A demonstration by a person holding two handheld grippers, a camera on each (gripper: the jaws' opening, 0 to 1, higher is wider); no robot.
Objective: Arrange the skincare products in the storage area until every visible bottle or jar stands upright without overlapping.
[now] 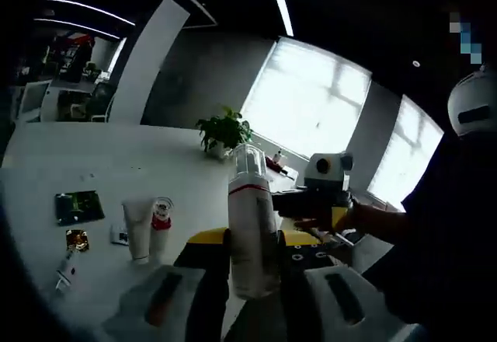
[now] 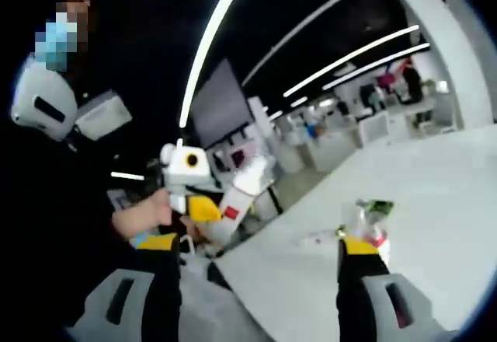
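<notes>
Skincare pump bottle (image 1: pixel 251 225), white with a clear cap, stands upright clamped between the jaws of the left hand-held gripper (image 1: pixel 252 280) above the tabletop (image 1: pixel 93 163), near a white tube (image 1: pixel 137 229), while the right hand-held gripper (image 2: pixel 260 268) gapes wide, holding nothing.

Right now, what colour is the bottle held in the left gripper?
White body with a clear cap; the bottle between the left gripper jaws shows best in the left gripper view.
</notes>
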